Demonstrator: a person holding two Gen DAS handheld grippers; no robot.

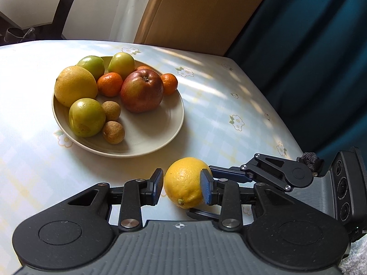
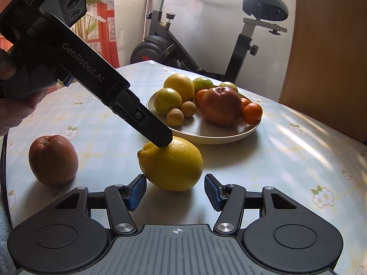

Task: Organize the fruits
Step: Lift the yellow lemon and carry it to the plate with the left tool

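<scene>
A yellow lemon point(image 1: 183, 182) point(image 2: 173, 166) lies on the table in front of a beige plate point(image 1: 149, 142) point(image 2: 206, 135) that holds several fruits: a red apple point(image 1: 142, 90), a lemon, green fruits, mandarins and small brown fruits. My left gripper point(image 1: 182, 189) is open with its fingers on either side of the lemon, close to it. In the right wrist view its finger point(image 2: 158, 135) rests over the lemon's top. My right gripper point(image 2: 175, 191) is open just before the lemon. A second red apple point(image 2: 52, 159) sits on the table at the left.
The table has a pale checked cloth with flowers point(image 1: 229, 105). Its edge runs along the right, next to a teal curtain point(image 1: 309, 57). An exercise bike point(image 2: 206, 41) stands behind the table, with a wooden panel point(image 2: 328, 57) to the right.
</scene>
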